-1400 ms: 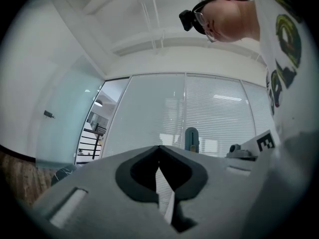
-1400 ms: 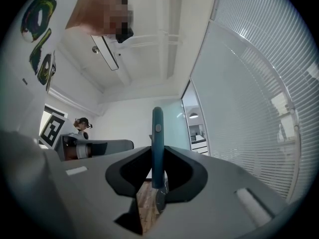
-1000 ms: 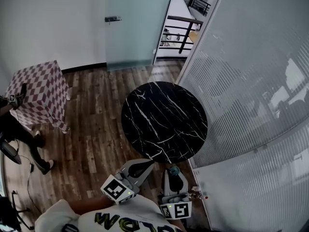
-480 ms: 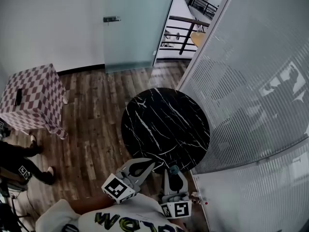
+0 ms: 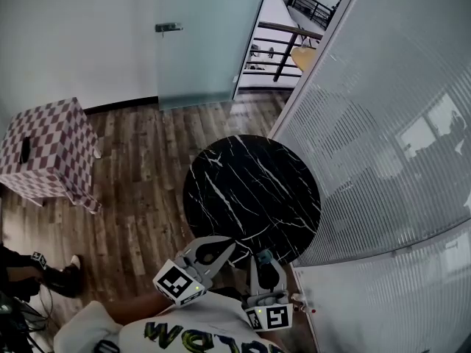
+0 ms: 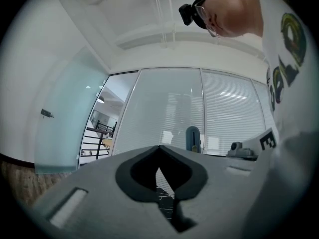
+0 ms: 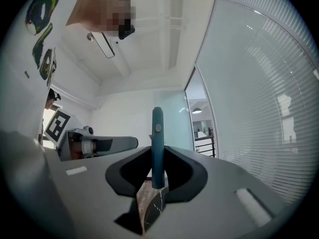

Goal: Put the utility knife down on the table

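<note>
The teal utility knife [image 7: 157, 133] stands upright between the jaws of my right gripper [image 7: 157, 156], which is shut on it. In the head view that gripper [image 5: 263, 262] is at the near rim of the round black marble table [image 5: 250, 190], with the knife's tip [image 5: 263, 255] showing over the edge. My left gripper [image 5: 225, 245] is beside it on the left, also at the near rim, shut with nothing in it. In the left gripper view its tips [image 6: 159, 148] meet, and the knife [image 6: 192, 137] shows to the right.
A checkered box [image 5: 48, 149] stands on the wooden floor at the left. A frosted glass door [image 5: 202, 43] is behind the table and a glass wall with blinds [image 5: 383, 160] runs along its right side. A person's leg [image 5: 29, 274] is at the lower left.
Both grippers have moved forward to the table's near rim, the right still holding the knife. The person at the left has moved down toward the picture's lower left corner.
</note>
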`<move>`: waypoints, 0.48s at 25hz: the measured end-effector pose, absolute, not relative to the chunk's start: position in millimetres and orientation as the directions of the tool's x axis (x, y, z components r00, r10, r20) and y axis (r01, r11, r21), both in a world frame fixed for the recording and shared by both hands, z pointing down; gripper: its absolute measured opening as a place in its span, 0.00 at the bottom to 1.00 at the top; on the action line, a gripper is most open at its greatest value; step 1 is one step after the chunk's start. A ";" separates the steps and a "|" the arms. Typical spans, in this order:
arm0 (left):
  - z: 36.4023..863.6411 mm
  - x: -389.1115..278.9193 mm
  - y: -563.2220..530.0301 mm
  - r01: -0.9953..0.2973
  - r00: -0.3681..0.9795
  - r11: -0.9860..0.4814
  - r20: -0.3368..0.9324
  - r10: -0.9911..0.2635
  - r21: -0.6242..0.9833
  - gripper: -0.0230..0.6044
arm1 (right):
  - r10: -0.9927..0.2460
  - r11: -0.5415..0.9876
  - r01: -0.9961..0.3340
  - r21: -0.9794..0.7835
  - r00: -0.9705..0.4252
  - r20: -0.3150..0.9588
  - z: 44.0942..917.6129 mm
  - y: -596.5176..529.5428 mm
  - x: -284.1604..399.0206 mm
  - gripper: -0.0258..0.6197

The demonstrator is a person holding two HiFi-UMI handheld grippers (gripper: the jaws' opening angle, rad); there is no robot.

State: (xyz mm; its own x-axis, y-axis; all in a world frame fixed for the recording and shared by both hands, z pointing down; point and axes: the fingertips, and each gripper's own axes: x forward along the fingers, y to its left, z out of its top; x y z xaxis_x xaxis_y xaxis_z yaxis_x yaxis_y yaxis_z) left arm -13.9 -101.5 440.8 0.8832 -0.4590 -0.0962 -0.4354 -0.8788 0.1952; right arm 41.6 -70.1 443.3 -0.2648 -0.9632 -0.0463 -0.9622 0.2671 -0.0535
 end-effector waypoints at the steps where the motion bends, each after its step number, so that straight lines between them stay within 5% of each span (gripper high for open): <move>1: 442.2 -11.9 -101.4 -0.434 0.884 -0.878 -0.090 -0.458 0.203 0.04 | -0.964 0.266 -0.963 -0.052 -0.264 -0.046 443.7 -70.9 44.0 0.16; 12: 442.6 28.2 -109.8 -0.457 0.874 -0.864 -0.075 -0.481 0.212 0.04 | -0.960 0.278 -0.959 -0.053 -0.275 -0.058 440.5 -75.7 82.4 0.16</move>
